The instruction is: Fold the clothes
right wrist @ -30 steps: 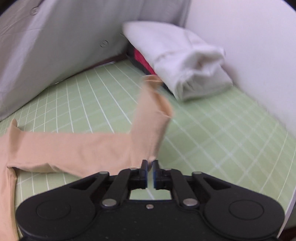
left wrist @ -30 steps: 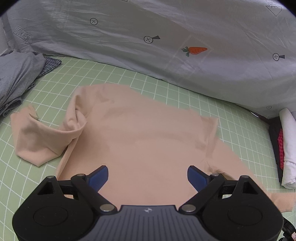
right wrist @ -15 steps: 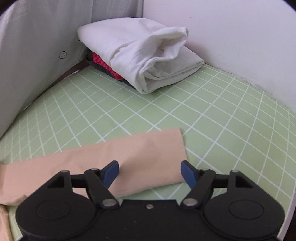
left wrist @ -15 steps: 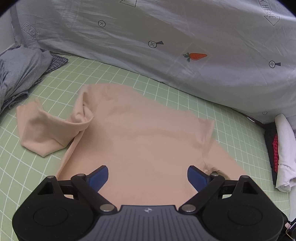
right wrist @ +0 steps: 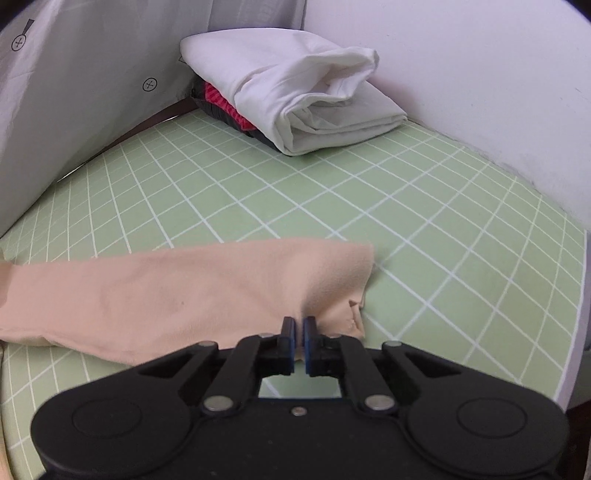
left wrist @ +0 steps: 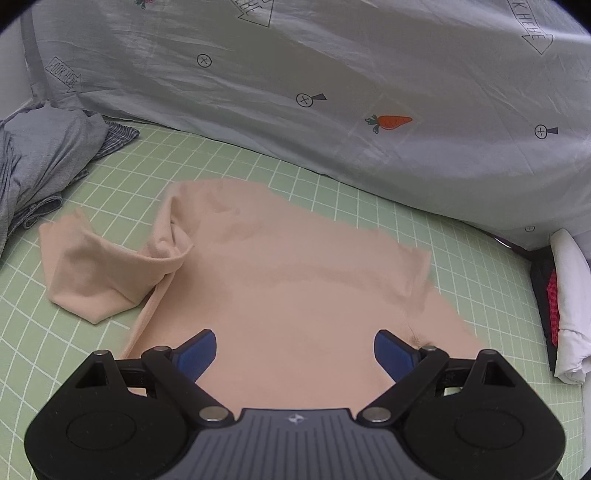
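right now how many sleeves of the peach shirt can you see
2. One sleeve lies crumpled and folded over at the shirt's left side. The other sleeve lies stretched out flat on the green mat, its cuff edge pinched in the right gripper.

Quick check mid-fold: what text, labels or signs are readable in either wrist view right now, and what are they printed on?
"LOOK HERE", inside an arrow outline, on the grey sheet at far left; first letter unclear.
Same arrow lettering at top right; reads the same, tilted.
Arrow outline at top centre: lettering cut off, unreadable.
Circled-cross marks and a carrot picture: symbols, no words.
Small logo on the left gripper: no readable text.
Peach shirt, white folded cloth: none.
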The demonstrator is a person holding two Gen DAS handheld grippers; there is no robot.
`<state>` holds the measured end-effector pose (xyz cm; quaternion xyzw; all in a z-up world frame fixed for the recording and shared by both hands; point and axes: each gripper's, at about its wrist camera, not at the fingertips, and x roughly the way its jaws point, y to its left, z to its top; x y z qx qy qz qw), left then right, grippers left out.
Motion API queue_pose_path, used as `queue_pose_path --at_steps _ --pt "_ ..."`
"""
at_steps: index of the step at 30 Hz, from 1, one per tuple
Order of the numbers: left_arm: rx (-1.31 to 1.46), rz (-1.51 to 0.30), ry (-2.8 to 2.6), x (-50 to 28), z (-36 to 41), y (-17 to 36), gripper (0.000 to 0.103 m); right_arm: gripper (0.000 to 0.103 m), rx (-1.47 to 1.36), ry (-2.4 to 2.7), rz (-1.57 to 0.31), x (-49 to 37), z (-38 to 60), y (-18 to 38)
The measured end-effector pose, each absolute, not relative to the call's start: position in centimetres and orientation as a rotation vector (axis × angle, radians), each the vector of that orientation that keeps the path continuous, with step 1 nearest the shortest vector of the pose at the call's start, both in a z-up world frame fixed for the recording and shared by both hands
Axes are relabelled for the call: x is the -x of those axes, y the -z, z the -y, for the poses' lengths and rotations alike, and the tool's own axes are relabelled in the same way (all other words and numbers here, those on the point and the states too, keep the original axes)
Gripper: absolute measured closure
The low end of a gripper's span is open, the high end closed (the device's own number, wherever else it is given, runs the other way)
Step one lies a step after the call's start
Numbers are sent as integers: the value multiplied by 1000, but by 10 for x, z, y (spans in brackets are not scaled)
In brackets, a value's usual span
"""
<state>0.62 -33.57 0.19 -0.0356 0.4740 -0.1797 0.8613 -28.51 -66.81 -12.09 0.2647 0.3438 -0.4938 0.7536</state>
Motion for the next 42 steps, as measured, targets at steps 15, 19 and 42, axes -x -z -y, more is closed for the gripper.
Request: queue_pose_path --at_steps 15,19,42 --pt "99 -1038 344 -12 319 12 11 14 -395 1003 -797 264 628 87" --pt "100 -1063 324 -22 320 20 11 9 -341 852 -798 212 638 82" --pt "35 -1183 163 -78 324 70 11 100 -100 246 -845 -21 636 123"
